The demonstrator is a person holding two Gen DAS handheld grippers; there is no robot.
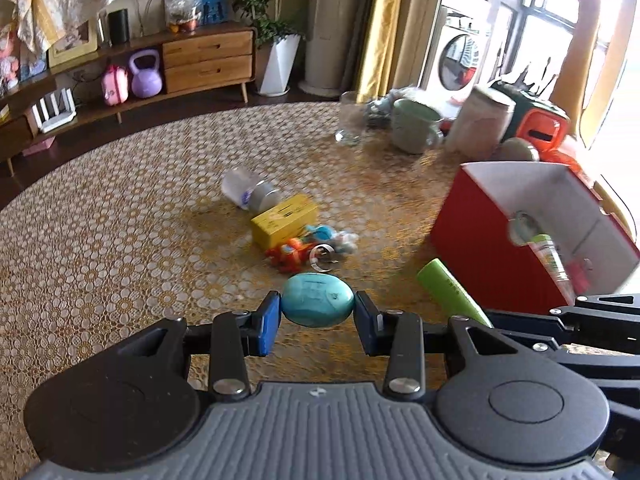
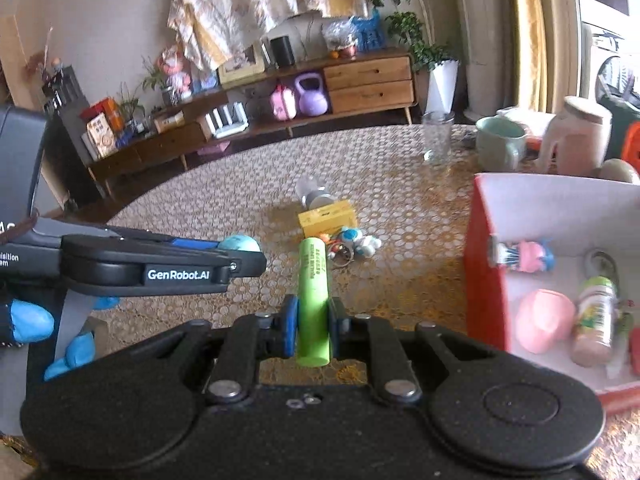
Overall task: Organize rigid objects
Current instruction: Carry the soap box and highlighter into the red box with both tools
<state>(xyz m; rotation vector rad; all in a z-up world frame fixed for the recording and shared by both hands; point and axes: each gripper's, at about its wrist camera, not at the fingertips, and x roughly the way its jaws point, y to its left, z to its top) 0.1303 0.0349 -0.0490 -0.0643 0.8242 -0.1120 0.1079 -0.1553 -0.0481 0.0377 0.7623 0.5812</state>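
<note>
While both grippers are loaded and clear of the table (image 1: 120, 208), the step in hand looks like the carry toward the red box (image 1: 472, 236), which fills the right side of both views with its opening turned toward the cameras. It already holds a pink piece (image 2: 544, 320), a small bottle (image 2: 594, 320) and a little figure (image 2: 524, 256).

The left gripper (image 1: 318, 316) has its jaws clamped on a turquoise egg-shaped object (image 1: 318, 306) at lower centre. The right gripper (image 2: 314, 322) pinches a green cylinder (image 2: 314, 296) upright between its pads, low in the right wrist view.

The next move calls for bringing each piece over the box's near edge before letting go, one at a time, since the two grippers sit close together.

Left on the table at centre are a yellow box (image 1: 284, 220), a toppled clear jar (image 1: 250, 192) and a cluster of small toys (image 1: 316, 248), blurred, possibly keychains. A mug (image 1: 414, 126) and glass (image 1: 352, 120) stand at upper right, out of the way.
</note>
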